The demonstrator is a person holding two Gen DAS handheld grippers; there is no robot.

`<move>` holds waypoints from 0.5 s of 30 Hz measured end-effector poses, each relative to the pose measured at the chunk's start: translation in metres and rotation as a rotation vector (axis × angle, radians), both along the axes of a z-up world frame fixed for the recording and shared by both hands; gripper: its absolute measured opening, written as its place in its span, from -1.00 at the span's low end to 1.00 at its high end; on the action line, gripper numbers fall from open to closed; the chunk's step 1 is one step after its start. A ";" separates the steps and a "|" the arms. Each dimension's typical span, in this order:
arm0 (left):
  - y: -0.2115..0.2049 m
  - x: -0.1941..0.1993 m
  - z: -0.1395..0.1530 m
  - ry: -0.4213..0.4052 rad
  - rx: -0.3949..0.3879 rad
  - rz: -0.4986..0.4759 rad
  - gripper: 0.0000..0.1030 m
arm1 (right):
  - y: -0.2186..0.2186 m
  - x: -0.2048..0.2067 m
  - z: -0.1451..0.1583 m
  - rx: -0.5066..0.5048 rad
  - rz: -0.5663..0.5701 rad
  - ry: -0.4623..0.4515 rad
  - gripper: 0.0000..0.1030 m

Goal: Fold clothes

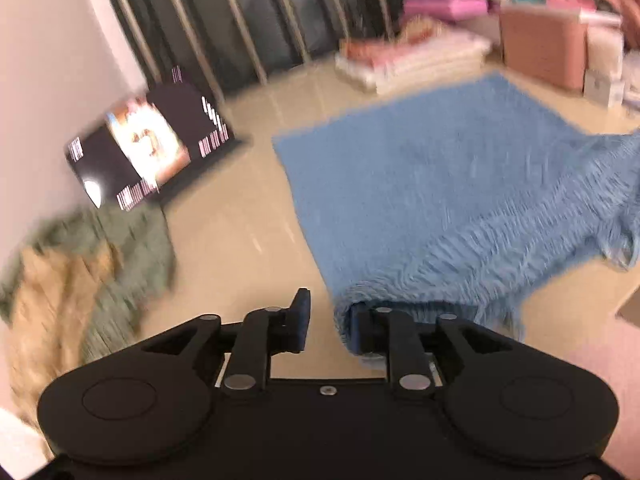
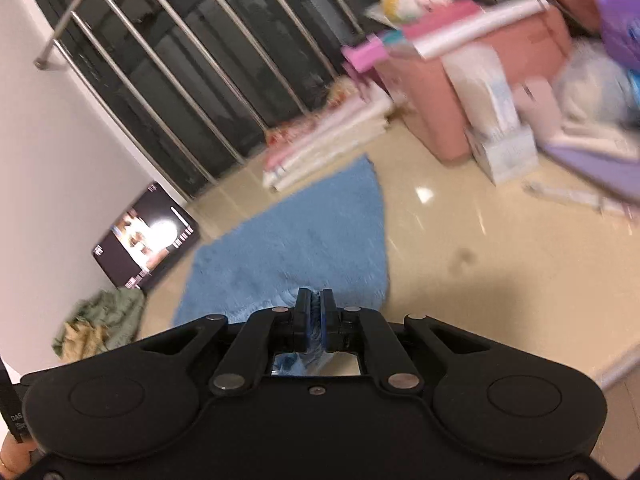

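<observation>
A fuzzy blue garment (image 1: 436, 192) lies spread on the beige floor; it also shows in the right wrist view (image 2: 292, 244). My left gripper (image 1: 326, 320) is open, and a lifted corner of the blue cloth drapes over its right finger (image 1: 360, 328). My right gripper (image 2: 314, 312) is shut on a fold of the blue garment, with cloth bunched between its pads. A crumpled green and tan garment (image 1: 80, 276) lies by the wall at the left; it also shows in the right wrist view (image 2: 100, 324).
A dark printed box (image 1: 148, 148) leans on the white wall. A metal railing (image 2: 180, 72) stands behind. Stacked folded linens (image 1: 408, 60), a pink bin (image 1: 544, 44) and boxes (image 2: 500, 148) crowd the far right.
</observation>
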State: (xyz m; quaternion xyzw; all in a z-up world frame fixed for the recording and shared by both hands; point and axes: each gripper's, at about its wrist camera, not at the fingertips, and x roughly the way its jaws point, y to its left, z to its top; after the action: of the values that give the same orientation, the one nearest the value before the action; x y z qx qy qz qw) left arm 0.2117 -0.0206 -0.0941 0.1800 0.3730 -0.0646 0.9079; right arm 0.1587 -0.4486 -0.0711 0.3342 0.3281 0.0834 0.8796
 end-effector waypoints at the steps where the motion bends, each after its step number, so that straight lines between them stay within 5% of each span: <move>1: 0.001 0.002 -0.007 0.027 -0.023 0.018 -0.57 | 0.000 -0.002 -0.009 0.012 -0.006 0.019 -0.94; 7: 0.012 0.003 -0.015 0.035 -0.158 0.117 -0.57 | 0.006 -0.012 -0.034 -0.069 -0.031 0.062 -0.81; 11: 0.014 0.003 -0.016 0.037 -0.173 0.121 -0.57 | 0.031 -0.029 -0.022 -0.324 0.007 -0.005 -0.31; 15: 0.012 0.003 -0.015 0.040 -0.181 0.111 -0.57 | 0.067 -0.042 -0.018 -0.590 0.095 -0.048 -0.20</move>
State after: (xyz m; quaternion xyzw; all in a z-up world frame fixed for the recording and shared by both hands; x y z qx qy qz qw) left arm 0.2145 -0.0090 -0.1090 0.0747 0.3931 -0.0510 0.9150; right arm 0.1168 -0.3818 -0.0890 0.0464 0.3325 0.0336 0.9413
